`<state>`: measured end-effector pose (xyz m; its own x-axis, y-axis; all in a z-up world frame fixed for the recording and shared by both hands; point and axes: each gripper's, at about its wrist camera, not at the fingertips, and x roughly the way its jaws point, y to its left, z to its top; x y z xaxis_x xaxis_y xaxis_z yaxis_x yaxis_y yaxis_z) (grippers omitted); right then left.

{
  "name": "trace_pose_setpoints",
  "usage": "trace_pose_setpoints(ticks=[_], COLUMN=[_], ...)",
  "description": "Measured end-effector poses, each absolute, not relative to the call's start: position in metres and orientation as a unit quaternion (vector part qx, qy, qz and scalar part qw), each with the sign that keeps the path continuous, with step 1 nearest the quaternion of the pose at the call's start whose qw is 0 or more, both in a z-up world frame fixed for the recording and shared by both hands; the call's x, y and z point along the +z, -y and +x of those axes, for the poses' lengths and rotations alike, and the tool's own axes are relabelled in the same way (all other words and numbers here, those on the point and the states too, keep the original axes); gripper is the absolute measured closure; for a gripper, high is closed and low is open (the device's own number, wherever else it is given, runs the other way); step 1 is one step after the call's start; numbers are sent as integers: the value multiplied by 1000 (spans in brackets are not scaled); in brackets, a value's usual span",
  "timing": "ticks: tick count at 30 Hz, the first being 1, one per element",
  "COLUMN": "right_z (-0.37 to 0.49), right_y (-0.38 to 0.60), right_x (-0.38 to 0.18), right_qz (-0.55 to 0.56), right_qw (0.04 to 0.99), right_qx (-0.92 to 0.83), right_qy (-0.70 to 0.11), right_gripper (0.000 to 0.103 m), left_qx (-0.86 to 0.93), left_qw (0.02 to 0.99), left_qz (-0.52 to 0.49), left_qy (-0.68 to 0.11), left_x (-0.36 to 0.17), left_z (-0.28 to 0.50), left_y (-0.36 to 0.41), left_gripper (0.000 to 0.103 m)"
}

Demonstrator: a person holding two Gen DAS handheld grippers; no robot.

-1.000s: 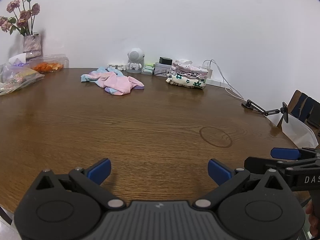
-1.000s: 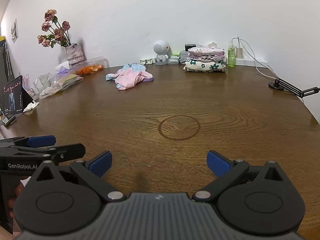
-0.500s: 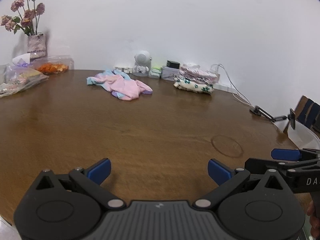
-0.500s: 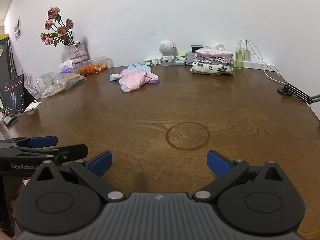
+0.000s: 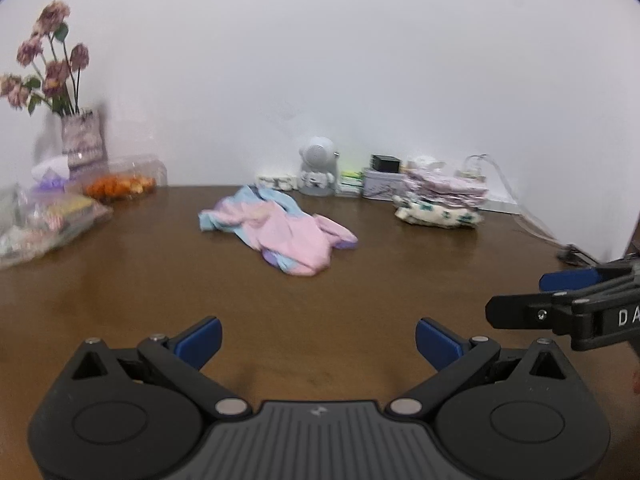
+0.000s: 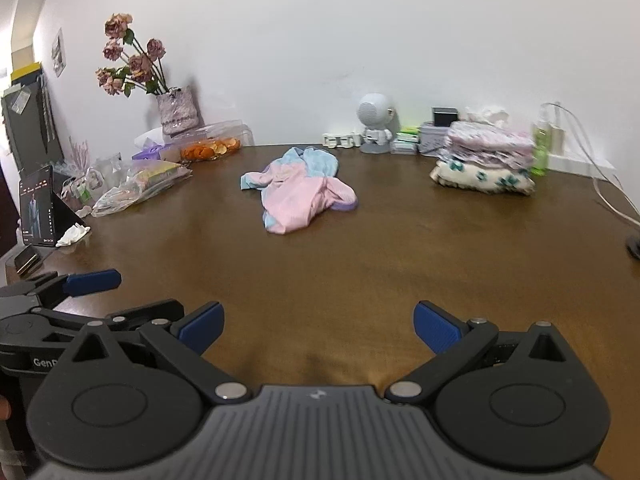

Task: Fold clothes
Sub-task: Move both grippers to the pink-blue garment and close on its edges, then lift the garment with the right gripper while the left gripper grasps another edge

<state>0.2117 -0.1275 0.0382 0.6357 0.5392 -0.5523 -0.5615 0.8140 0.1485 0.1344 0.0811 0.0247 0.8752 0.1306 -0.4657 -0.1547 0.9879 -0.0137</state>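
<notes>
**A:** What do we have to fold?

**B:** The little pink and blue garment (image 5: 282, 236). It lies in a crumpled heap on the brown table (image 5: 120, 280), toward the far side, with bare wood all around it.

**A:** Will it be hard to pick up?

**B:** I don't think so. It looks soft, thin and light, so it will flop and bunch up. It won't break. I would pinch an edge, not the thick middle. The pink end nearest us, or the blue end at the back, looks good.

**A:** Where is it from the left gripper (image 5: 318, 334)?

**B:** About twelve o'clock, a bit toward eleven, and well apart. Nothing touches it.

**A:** And from the right gripper (image 6: 316, 326)?

**B:** Also near twelve o'clock, far ahead, a tiny bit to eleven.

**A:** Are the grippers holding anything?

**B:** No. Both have their blue fingers spread wide, with only table between them.

**A:** What is that neat pile at two o'clock?

**B:** A stack of folded clothes (image 6: 486, 160) by the wall. The heap sits well apart from it.
</notes>
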Motion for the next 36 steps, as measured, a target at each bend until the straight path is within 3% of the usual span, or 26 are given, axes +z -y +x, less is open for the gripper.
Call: trace_pose_setpoints(ticks=[11,14,16,19,22,23,24,25,26,27,28,29,36], right_z=[355,391,415,449,470,475,480,482,483,485,484,481,420], right_y=[43,18,3,-9,-16,-16,-17,-16,-15,-15,-13,-10,61], right_x=[34,22,13,-2,-12,-15,-16,-18,-19,-21,-21,-20,-3], right_qz=[-64,-95,-106,-95,-82,-77,-68,-61,-55,-49,-46,-44,-7], right_qw=[896,897,896,889,883,881,877,874,870,867,865,864,842], right_qx=[303,294,286,287,295,300,308,315,323,330,337,344,370], right_qy=[-317,-317,-322,-345,-356,-359,-362,-365,-368,-370,-369,-366,-393], right_gripper=[1,10,31,43,49,53,66,88,95,99,102,102,102], left_qx=[114,134,143,158,160,156,151,147,141,131,121,113,9], left_qw=[960,955,951,941,935,933,932,930,927,925,923,924,934], left_qz=[2,10,15,12,-6,-14,-18,-22,-26,-35,-43,-52,-69], left_qy=[-254,-265,-275,-299,-317,-323,-330,-337,-346,-354,-362,-363,-350], left_x=[35,27,19,4,-8,-11,-14,-17,-20,-23,-25,-25,-8], left_z=[282,333,367,409,434,440,444,448,451,452,453,450,375], left_y=[-161,-185,-201,-229,-254,-261,-264,-267,-269,-270,-272,-272,-245], left_gripper=[0,2,6,11,14,18,21,32,50,61,80,91,97])
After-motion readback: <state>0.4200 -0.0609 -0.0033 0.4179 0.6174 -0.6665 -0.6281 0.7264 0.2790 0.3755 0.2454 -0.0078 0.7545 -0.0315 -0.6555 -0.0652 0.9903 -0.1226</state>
